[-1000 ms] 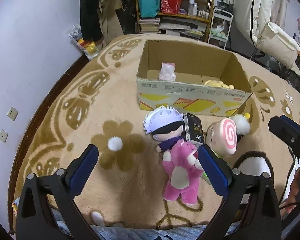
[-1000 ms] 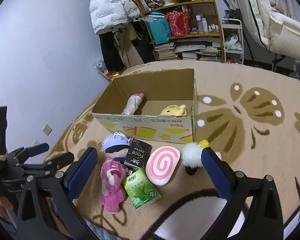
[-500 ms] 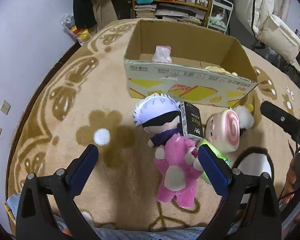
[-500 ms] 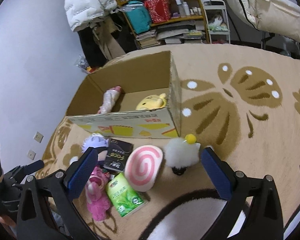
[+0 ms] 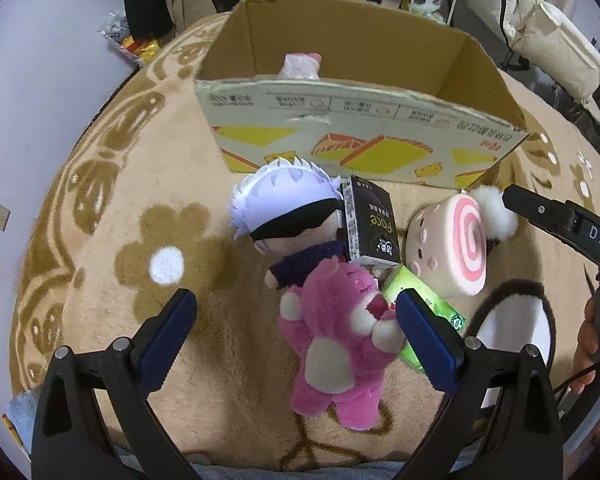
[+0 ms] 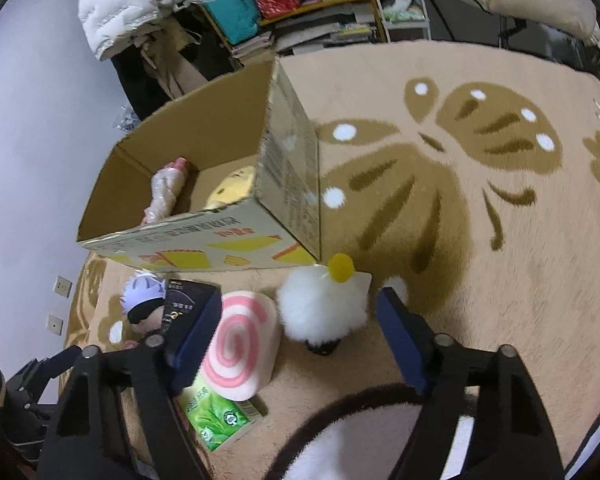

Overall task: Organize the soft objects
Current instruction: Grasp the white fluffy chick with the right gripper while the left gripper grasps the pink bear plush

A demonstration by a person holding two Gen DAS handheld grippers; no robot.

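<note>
- Left wrist view: my left claw [image 5: 294, 314] hangs spread wide over the carpet [image 5: 204, 360], nothing pinched; the pink bear plush [image 5: 336, 340] lies between its pads, and whether the right-hand pad brushes the bear's arm I cannot tell.
- Just above the bear lies the white-haired doll [image 5: 288, 212], its head close to the front wall of the cardboard box [image 5: 360, 140].
- A black Face carton [image 5: 372, 228] leans against the doll's head, and a green tissue pack [image 5: 424, 304] pokes out from under the bear and my pad.
- The pink swirl cushion [image 5: 452, 248] rests beside the carton, with the white fluffy ball [image 5: 494, 212] at its upper edge, near the box's front right corner.
- Right wrist view: my right claw [image 6: 300, 328] is closing, its pads not yet pressing anything; the swirl cushion and the fluffy ball with its yellow tip both sit between them.
- Inside the box, a pale pink toy [image 6: 166, 188] lies along the left wall and a yellow plush [image 6: 234, 188] sits in the near right corner.
</note>
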